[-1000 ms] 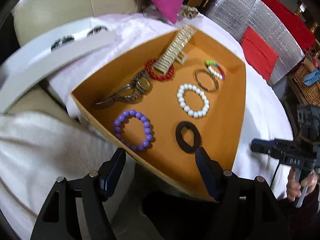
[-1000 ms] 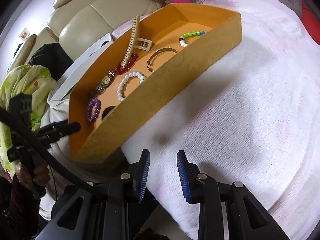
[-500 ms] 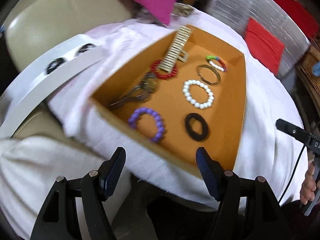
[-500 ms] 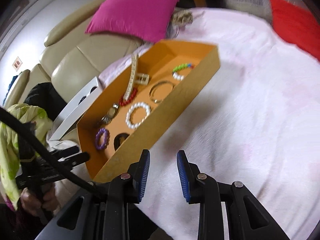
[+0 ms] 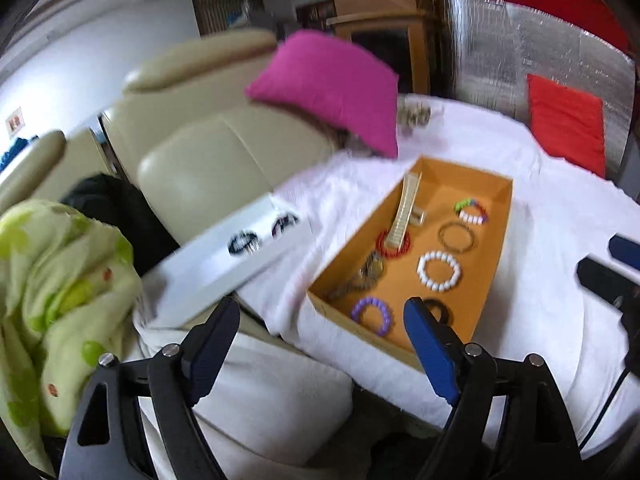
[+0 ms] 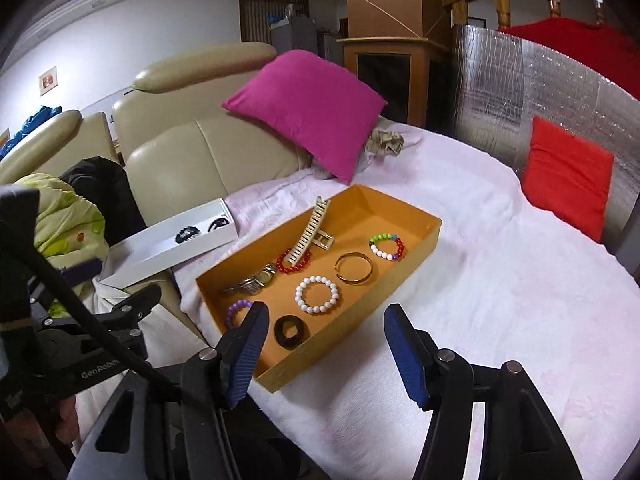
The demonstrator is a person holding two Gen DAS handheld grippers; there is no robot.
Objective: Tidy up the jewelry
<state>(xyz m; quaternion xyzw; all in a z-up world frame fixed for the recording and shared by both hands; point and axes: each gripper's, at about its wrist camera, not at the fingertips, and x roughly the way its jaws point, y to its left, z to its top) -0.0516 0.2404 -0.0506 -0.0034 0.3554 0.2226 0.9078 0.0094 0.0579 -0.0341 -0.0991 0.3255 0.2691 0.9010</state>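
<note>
An orange tray [image 6: 424,240] [image 5: 502,216] lies on a white cloth. In it are a purple bead bracelet [image 6: 236,312], a black ring [image 6: 290,330], a white bead bracelet [image 6: 317,294], a gold bangle [image 6: 354,267], a multicolour bead bracelet [image 6: 387,247], a red bead bracelet [image 6: 294,261], a watch [image 6: 252,282] and a beige hair clip [image 6: 310,236]. My right gripper [image 6: 322,356] is open and empty, above the tray's near corner. My left gripper [image 5: 320,346] is open and empty, before the tray's near end.
A white box [image 6: 172,242] with two dark items lies left of the tray on a beige sofa [image 6: 192,152]. A pink cushion [image 6: 308,104] sits behind, a red cushion [image 6: 568,176] at right. A green blanket [image 5: 52,272] is at left.
Both grippers have pulled back and risen away from the tray, so more of the room shows. My right gripper has opened wide from a narrow gap. The jewelry has not moved.
</note>
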